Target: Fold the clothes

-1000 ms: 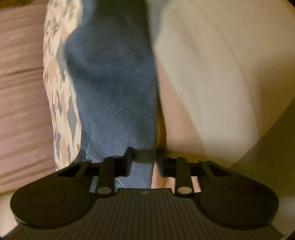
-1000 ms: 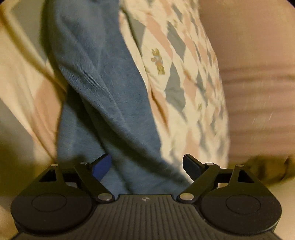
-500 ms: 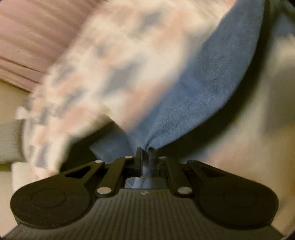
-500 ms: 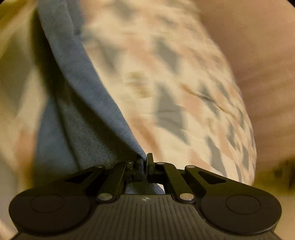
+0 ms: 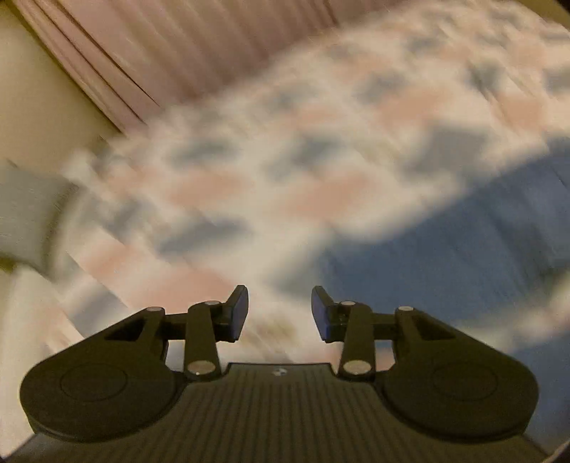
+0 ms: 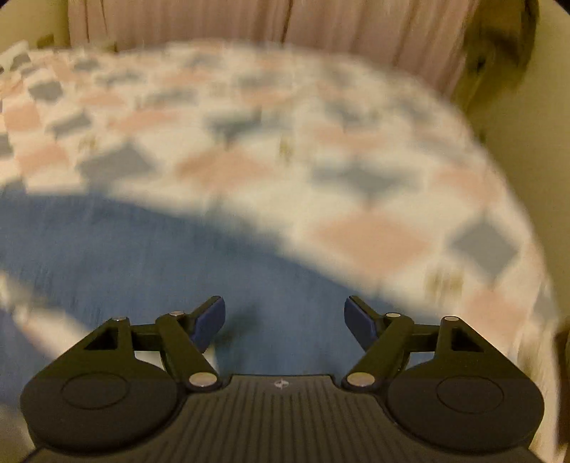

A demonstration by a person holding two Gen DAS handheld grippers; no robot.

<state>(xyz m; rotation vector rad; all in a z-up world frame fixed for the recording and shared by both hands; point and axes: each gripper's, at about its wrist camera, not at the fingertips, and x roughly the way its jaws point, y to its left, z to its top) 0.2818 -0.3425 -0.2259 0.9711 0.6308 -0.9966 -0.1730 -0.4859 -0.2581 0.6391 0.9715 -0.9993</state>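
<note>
**Now both grippers are gaping over the bed, with nothing held**

Both views are blurring badly, so fine detail is not showing.

From the left wrist, the left gripper (image 5: 279, 311) is holding its fingers (image 5: 237, 313) spread wide, with nothing between them. Beyond and between the fingertips, a patterned bedspread (image 5: 249, 171) in white, pink and grey patches is filling most of the view. A blue garment (image 5: 445, 249) is lying on the bedspread, off to the right of the right finger and reaching further ahead; it is not touching either finger as far as the blur allows. Pink curtains (image 5: 160, 53) are hanging beyond the far edge of the bed, up and to the left of the fingers.

From the right wrist, the right gripper (image 6: 284, 320) is likewise keeping its fingers (image 6: 210, 320) parted and gripping nothing. The blue garment (image 6: 142, 256) is spreading flat directly ahead of and below both fingertips, stretching away to the left of the left finger. The bedspread (image 6: 356, 160) is showing past it and to the right of the right finger. Curtains (image 6: 356, 28) are hanging at the far side.
</note>
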